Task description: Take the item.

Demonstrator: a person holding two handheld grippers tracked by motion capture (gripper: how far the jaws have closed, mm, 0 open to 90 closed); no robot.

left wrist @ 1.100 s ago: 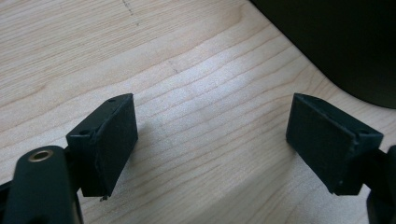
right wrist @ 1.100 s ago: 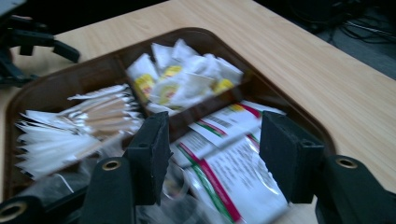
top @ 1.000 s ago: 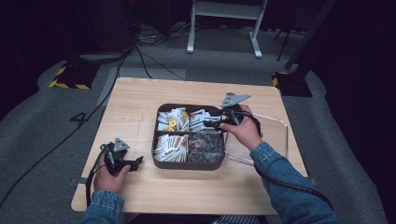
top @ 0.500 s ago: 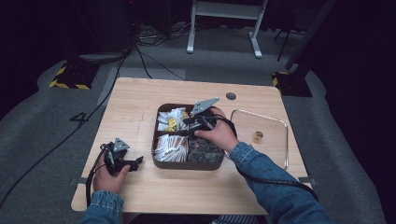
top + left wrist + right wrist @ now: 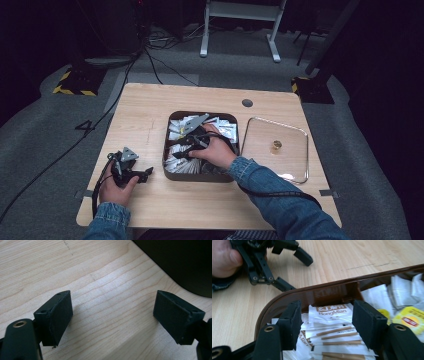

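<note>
White packets [image 5: 329, 312] in the brown tray's [image 5: 202, 176] near-left compartment, my right gripper [image 5: 181, 150] moved there from the tray's far right, spread wide just above them, gripping nothing, my left gripper [image 5: 145, 172] unmoved, parted, empty on the table [image 5: 150, 115].

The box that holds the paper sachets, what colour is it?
The box is dark glossy brown; the right gripper view shows it best.

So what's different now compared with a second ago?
The right gripper moved from the box's right side, near the glass lid, leftward over the white packets; its fingers have just been opening, gripping nothing. The left gripper stayed put, as did the box and lid.
</note>
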